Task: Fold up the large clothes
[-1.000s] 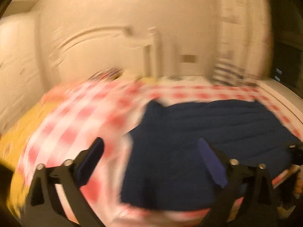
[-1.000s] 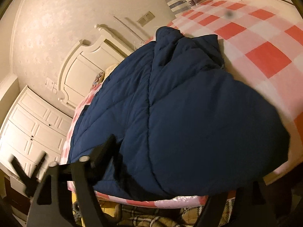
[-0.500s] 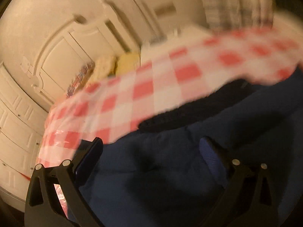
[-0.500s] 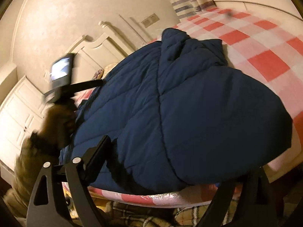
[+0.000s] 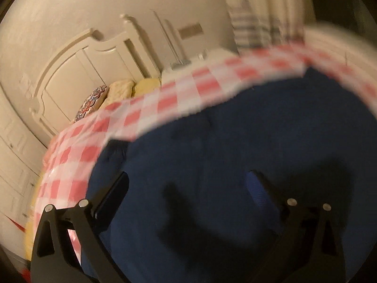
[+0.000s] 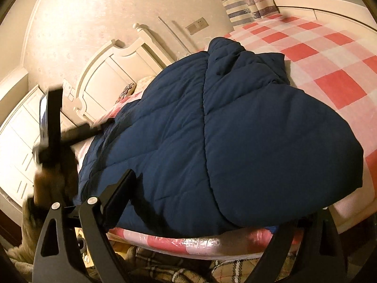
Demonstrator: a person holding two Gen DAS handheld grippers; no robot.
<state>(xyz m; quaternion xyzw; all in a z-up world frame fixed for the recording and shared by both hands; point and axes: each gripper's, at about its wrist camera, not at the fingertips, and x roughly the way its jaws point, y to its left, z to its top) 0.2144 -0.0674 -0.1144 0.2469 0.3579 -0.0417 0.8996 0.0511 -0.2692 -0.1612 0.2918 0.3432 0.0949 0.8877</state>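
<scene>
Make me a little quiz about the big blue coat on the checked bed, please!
1. True or false: the navy quilted coat lies on a red-and-white checked cover.
2. What stands behind the pillows? A) a window B) a cream headboard C) a mirror
3. Fill in: the right hand-held gripper has its jaws ____.

Key: 1 true. 2 B. 3 open; they have just been opening, with the coat's near edge between them, not pinched.
</scene>
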